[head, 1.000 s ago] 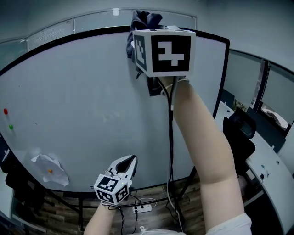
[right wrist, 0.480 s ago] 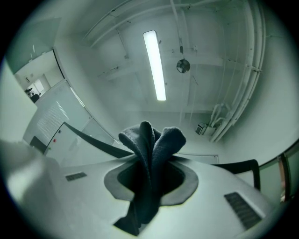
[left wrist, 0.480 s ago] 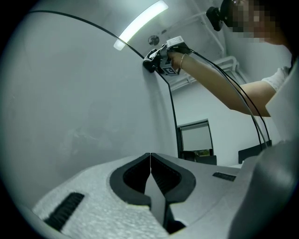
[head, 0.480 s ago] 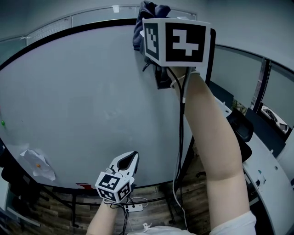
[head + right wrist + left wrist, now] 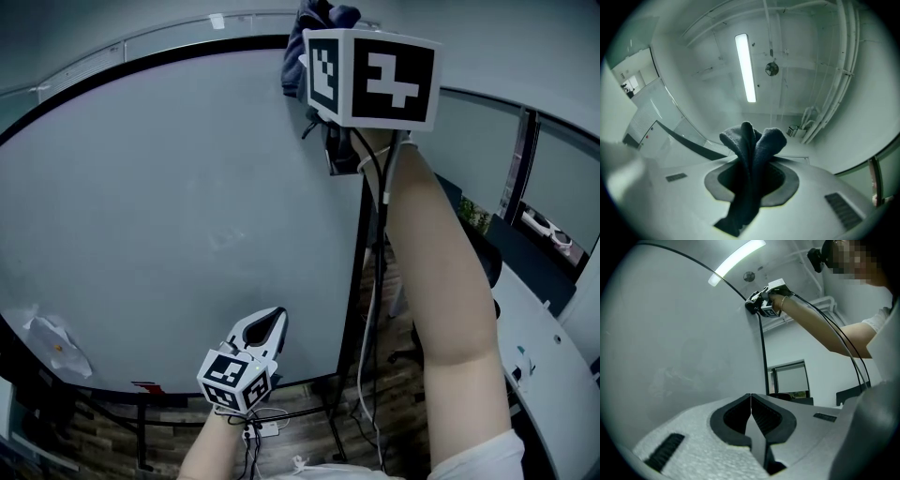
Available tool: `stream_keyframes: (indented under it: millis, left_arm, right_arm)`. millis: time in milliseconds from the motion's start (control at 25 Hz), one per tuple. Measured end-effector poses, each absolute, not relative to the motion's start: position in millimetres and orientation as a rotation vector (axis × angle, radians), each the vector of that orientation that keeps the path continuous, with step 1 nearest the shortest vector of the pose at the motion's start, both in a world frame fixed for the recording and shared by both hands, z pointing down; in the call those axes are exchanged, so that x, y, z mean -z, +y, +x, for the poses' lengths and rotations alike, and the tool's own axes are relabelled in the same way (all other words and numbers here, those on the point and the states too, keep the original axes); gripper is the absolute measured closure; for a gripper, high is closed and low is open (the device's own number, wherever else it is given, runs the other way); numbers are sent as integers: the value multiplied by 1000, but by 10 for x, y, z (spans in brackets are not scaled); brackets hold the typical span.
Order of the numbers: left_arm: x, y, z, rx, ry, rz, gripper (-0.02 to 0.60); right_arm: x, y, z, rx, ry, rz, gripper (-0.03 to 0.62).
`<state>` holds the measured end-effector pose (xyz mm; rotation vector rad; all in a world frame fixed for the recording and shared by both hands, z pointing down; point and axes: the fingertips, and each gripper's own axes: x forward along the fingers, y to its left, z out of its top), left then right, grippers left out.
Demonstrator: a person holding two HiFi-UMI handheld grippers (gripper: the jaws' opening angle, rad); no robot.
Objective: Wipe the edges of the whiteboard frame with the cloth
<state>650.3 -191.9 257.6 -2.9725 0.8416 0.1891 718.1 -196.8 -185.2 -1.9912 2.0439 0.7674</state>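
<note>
A large whiteboard with a black frame fills the head view. My right gripper is raised to the board's top right corner, shut on a dark blue cloth that bunches against the frame's top edge. In the right gripper view the cloth sticks up from between the jaws, with the frame just behind. My left gripper hangs low near the board's bottom edge, shut with nothing in it. The left gripper view shows its jaws closed tip to tip before the whiteboard.
A crumpled white sheet clings to the board's lower left. Cables hang down beside the right frame edge. A desk and dark office chair stand to the right. A power strip lies on the wooden floor below.
My right gripper and the cloth have slid right along the top frame edge to the corner. The view has turned right, so the board's magnets left the picture. The left gripper stayed put.
</note>
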Motion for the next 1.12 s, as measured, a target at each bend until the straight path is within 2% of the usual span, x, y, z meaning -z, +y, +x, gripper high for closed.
stream_keyframes:
  millis: [400,1120]
  left_arm:
    - [-2615,-1833,7109,-178,750,-3002,561]
    - [-2986,-1662,7277,-126,729,-3069,561]
  right_arm:
    - [1815,-1823,7938,-777,1970,-2096,522]
    - [1022,-1847,8015,-789,1961,-2196,523]
